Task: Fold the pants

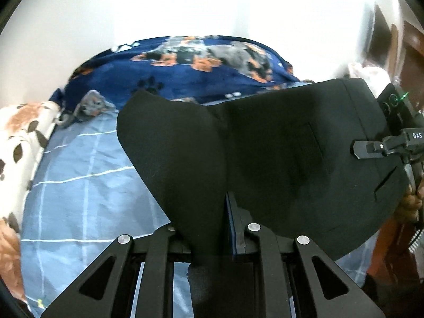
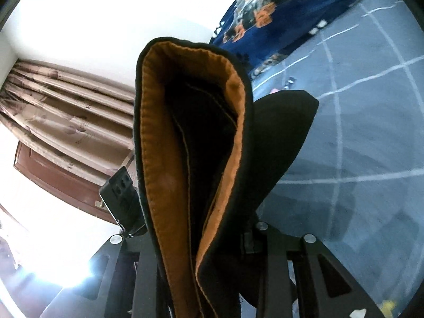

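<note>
Item: black fabric pants with tan-lined waistband, held in the air above the blue checked bed sheet, stretched between my two tools.

Left gripper: fingers pinching a fold of the black cloth; the fabric rises out of the gap and fans away toward the far side. I judge this grip keeps one edge taut so the garment hangs flat for laying down.

Right gripper: fingers pinching the waistband end, its tan lining open toward the lens, with a second black flap hanging on the bed side. I judge both grips together keep the pants doubled lengthwise.

Left view only: the right tool's body at the frame edge, gripping the far corner of the cloth; a slit pocket in the outer face; a navy dog-print blanket bunched at the head of the bed; a white spotted cushion beside it.

Right view only: the lining and stitching inside the waistband; beige pleated curtains and a brown door.
</note>
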The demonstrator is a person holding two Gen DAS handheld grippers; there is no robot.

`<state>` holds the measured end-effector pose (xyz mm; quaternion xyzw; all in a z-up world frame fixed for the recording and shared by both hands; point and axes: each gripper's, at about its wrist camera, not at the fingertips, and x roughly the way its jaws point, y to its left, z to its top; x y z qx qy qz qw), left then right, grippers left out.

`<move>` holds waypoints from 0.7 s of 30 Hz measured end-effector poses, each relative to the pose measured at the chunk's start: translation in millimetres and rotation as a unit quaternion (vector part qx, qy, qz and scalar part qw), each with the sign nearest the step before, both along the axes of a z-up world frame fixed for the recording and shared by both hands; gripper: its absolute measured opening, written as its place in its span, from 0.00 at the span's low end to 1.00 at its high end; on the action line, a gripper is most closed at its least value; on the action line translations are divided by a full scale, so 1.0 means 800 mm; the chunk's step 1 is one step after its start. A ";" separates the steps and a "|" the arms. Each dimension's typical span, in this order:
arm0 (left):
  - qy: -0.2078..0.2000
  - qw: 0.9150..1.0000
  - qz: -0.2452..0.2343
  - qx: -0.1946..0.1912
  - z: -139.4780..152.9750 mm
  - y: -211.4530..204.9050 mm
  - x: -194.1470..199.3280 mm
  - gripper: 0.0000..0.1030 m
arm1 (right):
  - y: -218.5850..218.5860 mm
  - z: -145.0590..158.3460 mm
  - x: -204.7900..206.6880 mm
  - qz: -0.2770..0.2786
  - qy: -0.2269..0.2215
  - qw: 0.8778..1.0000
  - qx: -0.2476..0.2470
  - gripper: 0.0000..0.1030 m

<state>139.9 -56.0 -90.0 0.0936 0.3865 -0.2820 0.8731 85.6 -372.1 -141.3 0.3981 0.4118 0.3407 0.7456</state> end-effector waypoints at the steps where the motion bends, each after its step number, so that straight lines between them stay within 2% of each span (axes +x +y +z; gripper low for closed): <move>1: -0.003 1.000 0.007 0.001 0.000 0.006 0.007 0.17 | 0.005 -0.001 0.009 0.003 -0.001 1.000 0.001 0.25; 11: -0.007 0.999 0.051 0.001 -0.012 0.036 0.072 0.17 | 0.036 -0.023 0.091 0.017 0.003 1.000 0.015 0.25; 21: -0.006 0.997 0.079 0.005 -0.019 0.042 0.148 0.17 | 0.050 -0.037 0.172 0.020 0.001 0.999 0.025 0.25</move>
